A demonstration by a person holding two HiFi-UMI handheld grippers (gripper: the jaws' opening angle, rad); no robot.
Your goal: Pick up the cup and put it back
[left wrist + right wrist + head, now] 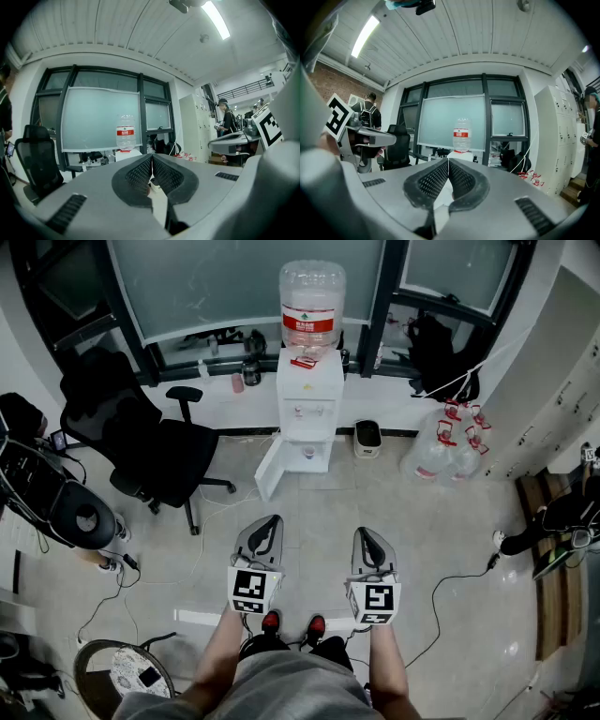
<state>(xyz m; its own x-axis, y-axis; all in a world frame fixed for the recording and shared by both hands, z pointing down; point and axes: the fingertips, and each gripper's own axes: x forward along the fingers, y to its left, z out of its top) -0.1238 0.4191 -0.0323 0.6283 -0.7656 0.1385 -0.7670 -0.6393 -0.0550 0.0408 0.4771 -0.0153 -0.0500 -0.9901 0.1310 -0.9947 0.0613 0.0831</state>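
Observation:
A white water dispenser (309,399) with a clear bottle (312,301) on top stands against the far window wall. Its lower door hangs open, and a small pale thing that may be a cup (308,453) sits inside. My left gripper (273,519) and right gripper (363,532) are held side by side above the floor, well short of the dispenser, both pointing at it. In the left gripper view the left gripper (152,156) has its jaws together with nothing between them. The right gripper (448,160) looks the same in the right gripper view. The dispenser bottle (461,134) shows straight ahead.
A black office chair (141,432) stands left of the dispenser. A small white appliance (367,437) and a bundle of water bottles (450,442) lie to its right. Cables (450,592) trail across the tiled floor. A round stool (122,669) is at lower left. A person (228,121) stands off to the side.

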